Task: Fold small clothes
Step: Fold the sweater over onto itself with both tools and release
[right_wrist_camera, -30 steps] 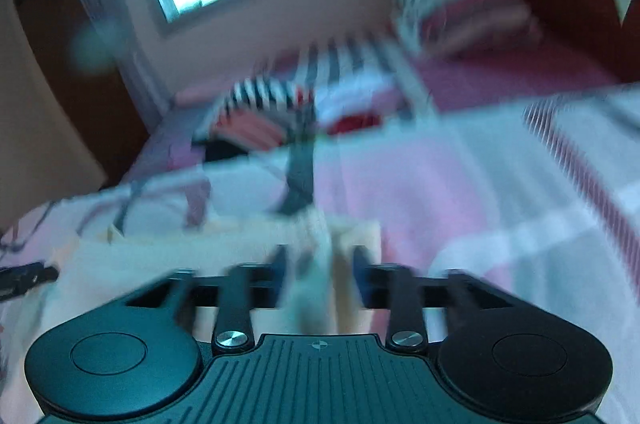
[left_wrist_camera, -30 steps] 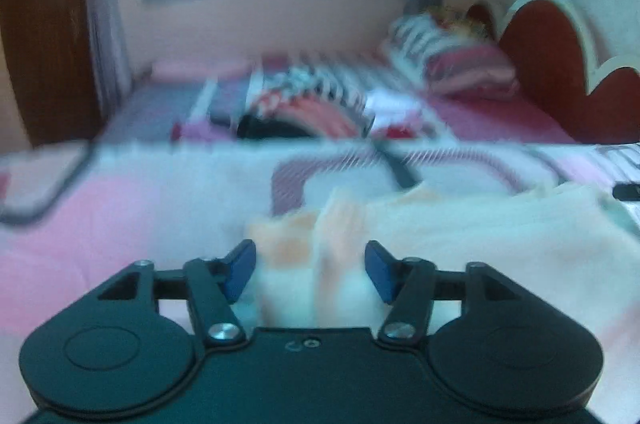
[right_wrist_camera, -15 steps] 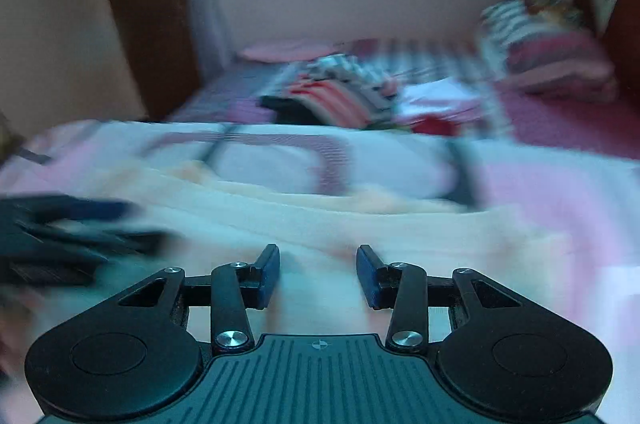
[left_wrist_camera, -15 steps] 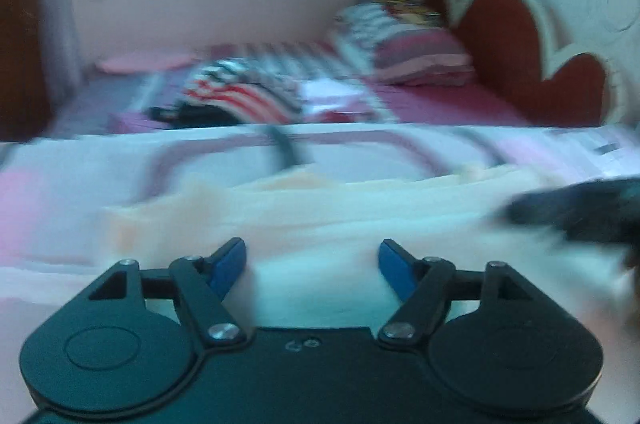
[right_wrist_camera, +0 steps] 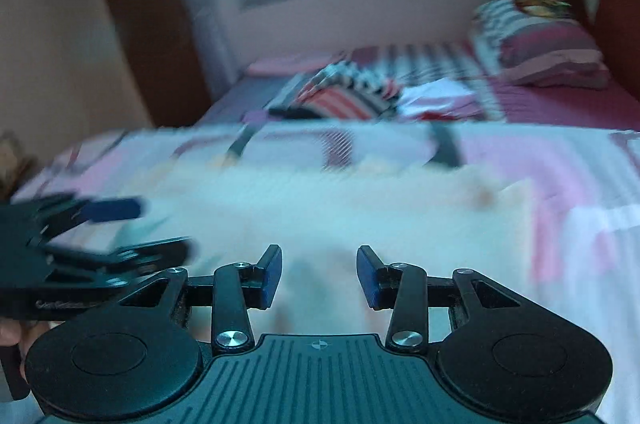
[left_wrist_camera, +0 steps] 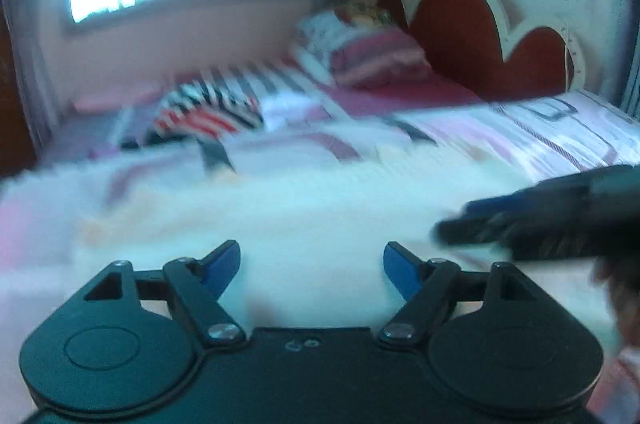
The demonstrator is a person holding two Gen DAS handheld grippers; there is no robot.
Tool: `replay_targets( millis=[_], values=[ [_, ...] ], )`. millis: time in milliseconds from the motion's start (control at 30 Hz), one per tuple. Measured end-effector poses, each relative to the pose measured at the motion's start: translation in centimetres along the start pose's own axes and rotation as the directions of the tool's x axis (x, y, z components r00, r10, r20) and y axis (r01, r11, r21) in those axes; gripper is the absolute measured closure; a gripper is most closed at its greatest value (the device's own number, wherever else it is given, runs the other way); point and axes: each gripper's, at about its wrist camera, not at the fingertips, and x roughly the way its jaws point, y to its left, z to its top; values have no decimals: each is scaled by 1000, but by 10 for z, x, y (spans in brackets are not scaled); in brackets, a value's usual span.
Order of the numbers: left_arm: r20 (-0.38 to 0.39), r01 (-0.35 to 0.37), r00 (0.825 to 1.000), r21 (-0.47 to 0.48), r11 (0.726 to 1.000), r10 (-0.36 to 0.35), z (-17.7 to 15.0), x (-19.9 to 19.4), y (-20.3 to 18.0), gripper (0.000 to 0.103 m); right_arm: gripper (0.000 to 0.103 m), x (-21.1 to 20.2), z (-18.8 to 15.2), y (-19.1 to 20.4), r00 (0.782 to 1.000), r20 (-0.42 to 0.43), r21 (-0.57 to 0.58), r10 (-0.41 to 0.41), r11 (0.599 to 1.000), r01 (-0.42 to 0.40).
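- Since a second ago: pale cloth (left_wrist_camera: 304,220) no longer bunched up between the pads of either claw, now spread in a wide band across the bedspread (left_wrist_camera: 560,139).
- Left claw (left_wrist_camera: 312,264): jaws just been opening, now standing wide, blue pads clear of the fabric, nothing pinched between them; cloth lying flat below and beyond the tips.
- Seen also from the right wrist camera, at the far left edge (right_wrist_camera: 116,224), blurred, pointing in over the left part of the cloth.
- Pale cloth in the right wrist view (right_wrist_camera: 340,207): cream to white, stretched left to right over the pink and white bedspread (right_wrist_camera: 560,175), far edge a little ragged, detail lost to blur.
- Right claw (right_wrist_camera: 320,276): jaws parted about halfway, pads apart with a clear gap, no fabric caught between them, cloth lying underneath.
- Same claw in the left wrist view (left_wrist_camera: 532,224): dark, smeared shape coming in from the right edge, over the right end of the cloth; touching it or not, cannot tell.
- Farther back: heap of striped clothes (right_wrist_camera: 344,95) on the bed.
- Right of that: striped pillow (right_wrist_camera: 536,43), leaning toward the red headboard (left_wrist_camera: 460,31).
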Motion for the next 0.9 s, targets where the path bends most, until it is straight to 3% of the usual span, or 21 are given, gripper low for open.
replay_targets(
  millis=[33, 100, 200, 333, 467, 600, 700, 733, 800, 900],
  values=[
    [-39, -22, 999, -1, 1000, 21, -5, 8, 0, 25, 62, 8, -6, 5, 1000, -12, -20, -22, 1000, 22],
    [-23, -11, 1000, -31, 999, 10, -10, 5, 7, 25, 62, 11, -12, 7, 999, 12, -63, -43, 997, 44],
    [3, -41, 999, -45, 998, 41, -9, -17, 11, 30, 62, 3, -6, 3, 997, -1, -40, -75, 996, 75],
    [-12, 7, 1000, -84, 996, -8, -14, -19, 2, 30, 62, -5, -17, 26, 1000, -20, -48, -11, 999, 10],
    [-16, -36, 999, -31, 999, 35, -23, -18, -1, 28, 62, -3, -26, 34, 997, -14, -94, -70, 993, 68],
    [14, -111, 994, -86, 990, 113, -39, -39, 32, 30, 62, -23, -33, 1, 983, -7, -43, -184, 982, 184],
    [1, -106, 994, -134, 985, 107, -43, -43, 42, 32, 62, -30, -32, -7, 985, -15, -6, -172, 985, 172],
    [1, -106, 994, -140, 985, 107, -40, -47, 38, 33, 62, -33, -30, 0, 985, -7, -8, -173, 985, 173],
    [30, -38, 999, -142, 989, 43, -39, -57, 24, 33, 62, -43, -32, 19, 996, 17, -7, -93, 996, 93],
    [21, -15, 1000, -89, 996, 17, -50, -70, -7, 33, 62, -53, -51, 52, 999, -12, -45, -49, 998, 49]
  ],
)
